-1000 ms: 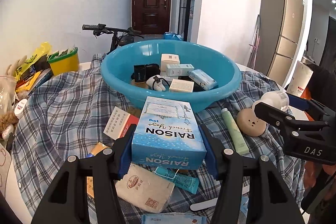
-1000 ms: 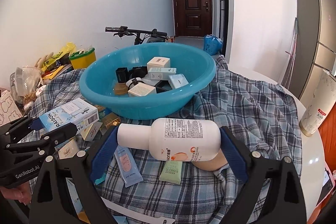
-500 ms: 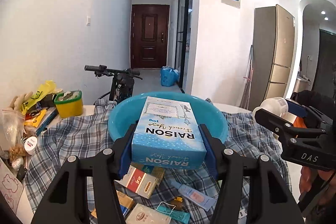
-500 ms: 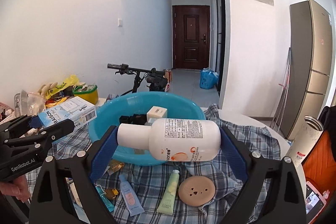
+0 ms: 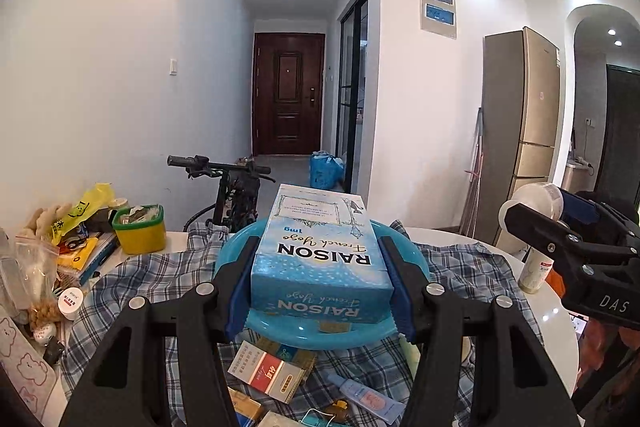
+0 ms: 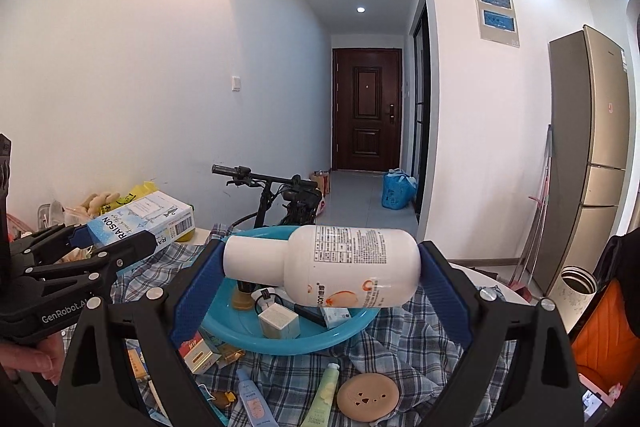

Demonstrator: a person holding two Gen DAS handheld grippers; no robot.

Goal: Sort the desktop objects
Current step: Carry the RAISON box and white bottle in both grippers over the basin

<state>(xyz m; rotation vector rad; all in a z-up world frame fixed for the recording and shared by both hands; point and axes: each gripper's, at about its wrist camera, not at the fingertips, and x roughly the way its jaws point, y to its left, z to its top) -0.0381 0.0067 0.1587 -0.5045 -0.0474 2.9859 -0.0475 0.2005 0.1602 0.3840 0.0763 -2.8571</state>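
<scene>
My left gripper is shut on a blue RAISON box, held above the near rim of a teal basin. My right gripper is shut on a white bottle lying sideways, cap to the left, over the basin, which holds several small boxes and bottles. In the right wrist view the left gripper and its box show at the left; in the left wrist view the bottle's cap shows at the right.
A plaid cloth covers the table. On it lie a red-and-white box, small tubes, a round tan disc. A yellow tub and clutter sit at the left. A bicycle stands behind; a thermos at right.
Both grippers have risen with their loads and tilted up, so the basin and table have dropped low in both views and the hallway fills the frames.
</scene>
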